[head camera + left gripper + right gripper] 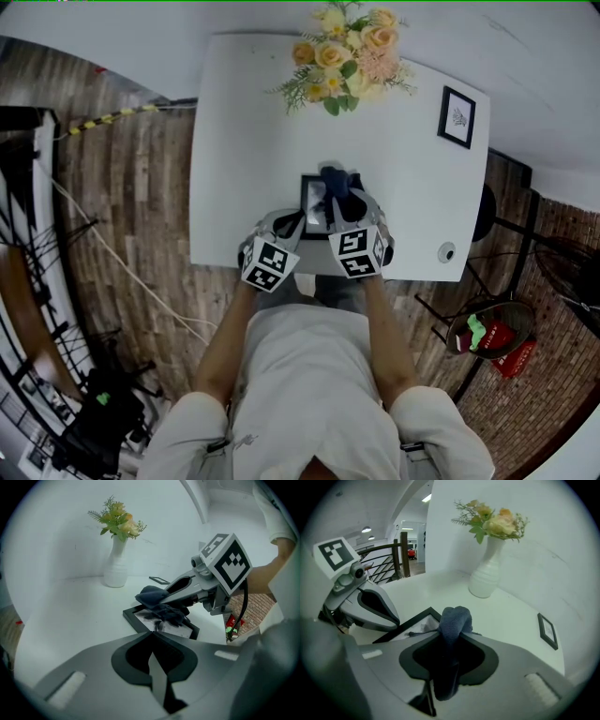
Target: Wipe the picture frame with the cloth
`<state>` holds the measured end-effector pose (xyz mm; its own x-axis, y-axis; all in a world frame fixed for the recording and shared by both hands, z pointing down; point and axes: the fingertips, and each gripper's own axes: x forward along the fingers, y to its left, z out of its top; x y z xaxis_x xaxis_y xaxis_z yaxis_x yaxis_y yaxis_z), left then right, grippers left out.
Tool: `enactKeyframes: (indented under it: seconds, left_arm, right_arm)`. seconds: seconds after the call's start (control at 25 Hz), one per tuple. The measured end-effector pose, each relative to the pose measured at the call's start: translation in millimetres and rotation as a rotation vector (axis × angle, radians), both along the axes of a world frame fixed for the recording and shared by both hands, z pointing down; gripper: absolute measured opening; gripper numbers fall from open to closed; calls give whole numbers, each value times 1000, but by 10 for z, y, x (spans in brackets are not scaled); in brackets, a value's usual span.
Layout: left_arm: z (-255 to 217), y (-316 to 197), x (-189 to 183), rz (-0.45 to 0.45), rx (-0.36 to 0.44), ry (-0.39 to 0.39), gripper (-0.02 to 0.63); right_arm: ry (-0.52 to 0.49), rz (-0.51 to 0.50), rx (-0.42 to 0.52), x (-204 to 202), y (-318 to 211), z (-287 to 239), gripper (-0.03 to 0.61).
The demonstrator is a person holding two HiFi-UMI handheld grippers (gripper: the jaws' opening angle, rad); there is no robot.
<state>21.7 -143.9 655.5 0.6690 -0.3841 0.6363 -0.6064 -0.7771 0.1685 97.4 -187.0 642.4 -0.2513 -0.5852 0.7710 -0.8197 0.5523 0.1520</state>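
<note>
A black picture frame point(311, 197) lies flat near the front edge of the white table point(244, 141). My right gripper point(343, 212) is shut on a dark blue cloth point(337, 186), and the cloth rests on the frame's glass. In the right gripper view the cloth point(454, 618) bulges out between the jaws over the frame point(415, 620). My left gripper point(152, 632) is shut at the frame's near corner point(136, 619), which its tips hide. From the left gripper view, the right gripper point(161, 601) presses the cloth point(169, 613) down.
A white vase of flowers point(347, 56) stands at the table's far edge. A second small black frame point(457, 117) lies at the far right, and a small round object point(447, 251) sits near the front right corner. Wooden floor surrounds the table.
</note>
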Motion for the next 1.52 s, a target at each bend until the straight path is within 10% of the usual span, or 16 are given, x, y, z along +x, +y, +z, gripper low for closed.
enactKeyframes:
  seconds: [0.84,1.52]
  left_arm:
    - [-6,8,39,46,3,8,20]
    - [-7,-8,22,44,14,9,20]
  right_arm:
    - [20,160,32,489,150,-103,98]
    - [-109,26,81,-264,364,-497,98]
